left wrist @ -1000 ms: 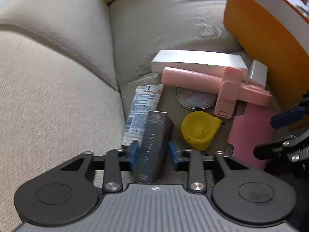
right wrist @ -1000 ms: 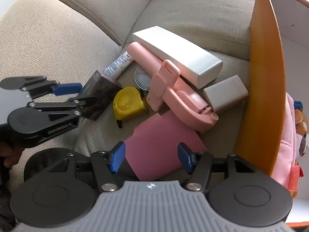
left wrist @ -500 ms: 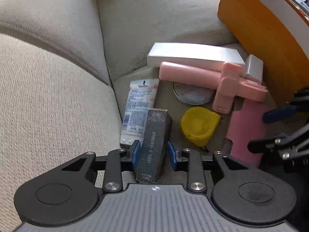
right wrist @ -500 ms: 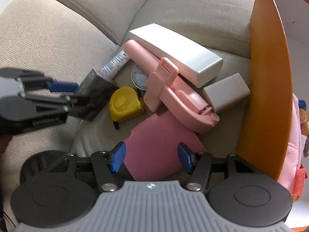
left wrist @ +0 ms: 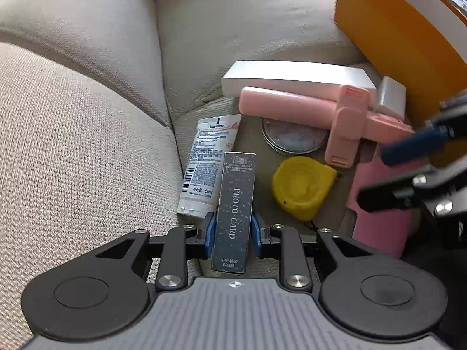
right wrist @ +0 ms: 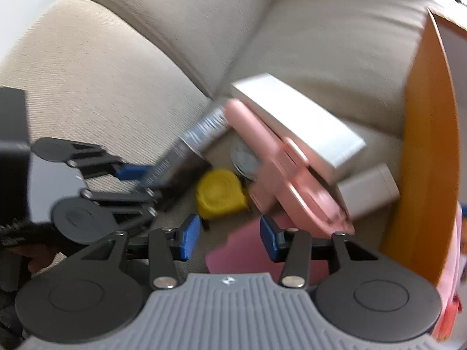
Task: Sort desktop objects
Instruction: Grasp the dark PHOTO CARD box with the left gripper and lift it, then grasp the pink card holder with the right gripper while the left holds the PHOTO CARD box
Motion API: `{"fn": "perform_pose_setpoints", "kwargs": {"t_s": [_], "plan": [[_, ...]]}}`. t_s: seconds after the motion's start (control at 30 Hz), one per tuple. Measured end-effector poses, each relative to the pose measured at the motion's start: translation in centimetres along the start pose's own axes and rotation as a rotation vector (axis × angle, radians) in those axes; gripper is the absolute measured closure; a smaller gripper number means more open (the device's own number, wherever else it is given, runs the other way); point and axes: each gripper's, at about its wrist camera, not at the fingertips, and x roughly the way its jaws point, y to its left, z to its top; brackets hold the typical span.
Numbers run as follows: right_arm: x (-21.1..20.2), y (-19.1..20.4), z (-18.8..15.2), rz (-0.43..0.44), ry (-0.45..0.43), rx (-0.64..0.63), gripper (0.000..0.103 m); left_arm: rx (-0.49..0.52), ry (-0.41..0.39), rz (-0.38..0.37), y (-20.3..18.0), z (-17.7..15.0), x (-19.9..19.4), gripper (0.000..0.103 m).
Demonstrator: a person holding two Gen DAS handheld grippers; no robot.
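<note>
Two blue pads of the left gripper [left wrist: 232, 232] press on the sides of a dark speckled box printed "PHOTO CARD" [left wrist: 235, 204], and its jaws are closing on it; the box runs lengthwise between the fingers, its far end pointing up the sofa seat [left wrist: 87, 145]. Touching the box's left side lies a white Vaseline tube [left wrist: 208, 163], cap toward the gripper. Just right of the box sits a yellow tape measure [left wrist: 300, 188], and beyond that a round clear-lidded tin [left wrist: 293, 140], partly under a pink folding phone stand [left wrist: 321, 113]. A long white box [left wrist: 294, 77] lies behind the stand, touching it, with a small white block [left wrist: 391, 99] at its right end. A pink card sleeve [left wrist: 379, 227] lies flat at the right, beside the orange wall of a storage box [left wrist: 394, 38].

The right gripper [right wrist: 229, 237] hangs over the near edge of the pink sleeve, its jaws closing with a clear gap between the pads; the right wrist view is blurred, and the pads do not appear to press on anything. From there the left gripper shows at the left with the dark box in its jaws.
</note>
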Motion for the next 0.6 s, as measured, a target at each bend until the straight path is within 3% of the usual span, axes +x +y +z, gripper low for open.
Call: {"fn": "perform_pose_setpoints", "kwargs": {"t_s": [0.1, 0.2, 0.3, 0.43, 0.6], "plan": [[0.1, -0.8, -0.7, -0.017, 0.03, 0.064, 0.046, -0.039, -0.009, 0.008, -0.3, -0.4, -0.8, 0.077], [-0.2, -0.8, -1.1, -0.075, 0.019, 0.081, 0.04, -0.086, -0.049, -0.073, -0.5, -1.2, -2.2, 0.077], [-0.4, -0.9, -1.6, -0.069, 0.027, 0.099, 0.04, -0.098, -0.075, -0.107, -0.8, -1.9, -3.6, 0.077], [-0.3, -1.1, -2.4, -0.066, 0.055, 0.108, 0.04, -0.144, -0.078, -0.229, -1.3, -2.0, -4.1, 0.077], [-0.1, 0.1, -3.5, -0.108, 0.08, -0.017, 0.04, -0.114, -0.048, -0.223, -2.5, -1.6, -3.1, 0.077]]}}
